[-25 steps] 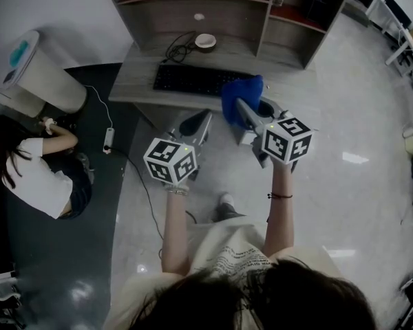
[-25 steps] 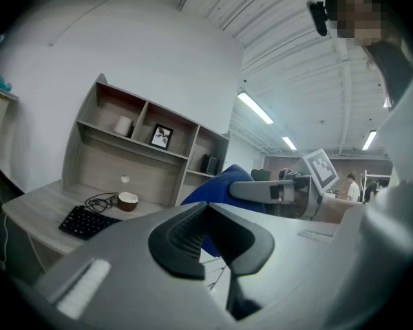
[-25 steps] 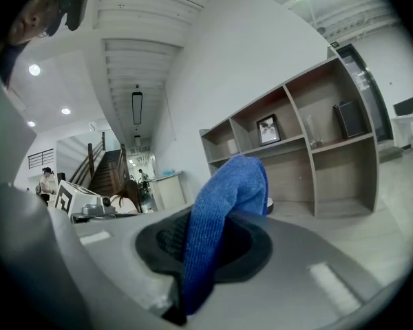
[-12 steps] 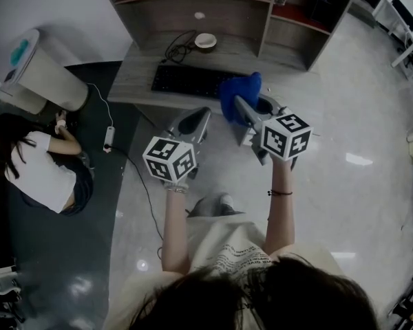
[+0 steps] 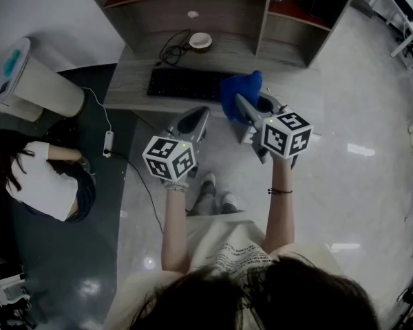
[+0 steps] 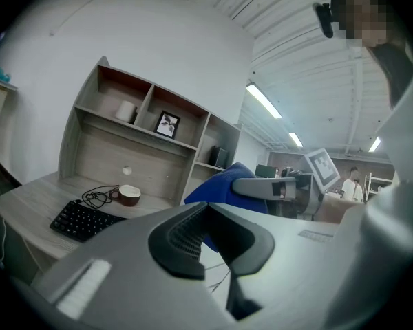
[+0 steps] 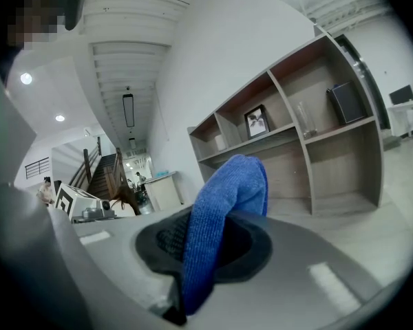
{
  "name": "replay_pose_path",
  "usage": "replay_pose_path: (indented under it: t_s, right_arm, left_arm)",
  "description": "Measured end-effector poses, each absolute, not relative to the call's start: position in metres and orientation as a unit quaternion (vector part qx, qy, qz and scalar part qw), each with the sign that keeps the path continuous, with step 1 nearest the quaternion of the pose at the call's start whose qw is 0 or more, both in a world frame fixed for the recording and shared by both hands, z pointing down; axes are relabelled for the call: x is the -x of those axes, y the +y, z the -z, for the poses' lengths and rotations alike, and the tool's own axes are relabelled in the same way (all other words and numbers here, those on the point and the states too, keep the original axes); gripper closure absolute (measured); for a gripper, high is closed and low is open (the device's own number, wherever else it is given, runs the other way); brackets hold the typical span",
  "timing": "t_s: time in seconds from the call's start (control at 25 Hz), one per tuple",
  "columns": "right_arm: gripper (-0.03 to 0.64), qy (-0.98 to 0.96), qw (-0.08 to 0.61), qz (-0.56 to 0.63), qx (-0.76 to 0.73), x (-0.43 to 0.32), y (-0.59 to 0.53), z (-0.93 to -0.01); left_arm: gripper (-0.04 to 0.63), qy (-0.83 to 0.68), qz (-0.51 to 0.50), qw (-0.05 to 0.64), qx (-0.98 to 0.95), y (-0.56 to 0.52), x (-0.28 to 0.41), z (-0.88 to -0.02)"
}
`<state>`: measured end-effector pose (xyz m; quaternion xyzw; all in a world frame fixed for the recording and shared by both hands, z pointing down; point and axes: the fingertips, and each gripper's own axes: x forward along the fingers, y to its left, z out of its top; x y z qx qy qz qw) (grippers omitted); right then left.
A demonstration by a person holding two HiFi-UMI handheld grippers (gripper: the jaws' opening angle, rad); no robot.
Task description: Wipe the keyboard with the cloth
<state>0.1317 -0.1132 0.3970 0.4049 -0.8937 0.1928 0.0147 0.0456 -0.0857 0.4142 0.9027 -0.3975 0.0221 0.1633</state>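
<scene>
Cloth [image 7: 224, 198] clamped by right gripper [image 7: 206, 243]; keyboard [image 5: 186, 83] seen overhead.

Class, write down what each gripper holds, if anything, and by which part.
The right gripper is shut on the blue cloth, pinching a bunched fold; the rest sticks out past the jaws. The left gripper is shut and holds nothing.

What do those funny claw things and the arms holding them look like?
The left gripper and right gripper are pale grey plastic, with long tapering jaws lined with black ribbed pads. Each carries a white cube with black square markers. The arms are bare below a pale printed T-shirt; a thin dark band circles the right wrist.
</scene>
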Motion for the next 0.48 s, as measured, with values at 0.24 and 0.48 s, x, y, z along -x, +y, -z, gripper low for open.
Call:
replay_pose_path:
  t_s: [0.24, 0.48]
  right_arm:
    - [0.557, -0.881, 0.019, -0.204, -0.425, -0.128, -0.140, -0.407]
    - [0.557, -0.872, 0.018, -0.208, -0.443, -0.119, -0.164, -0.410]
  left_arm:
    - [0.592, -0.383, -0.036, 0.182, -0.905, -0.116, -0.035, -0.430]
    - [0.592, -0.361, -0.041, 0.186, -0.913, -0.146, -0.028, -0.435]
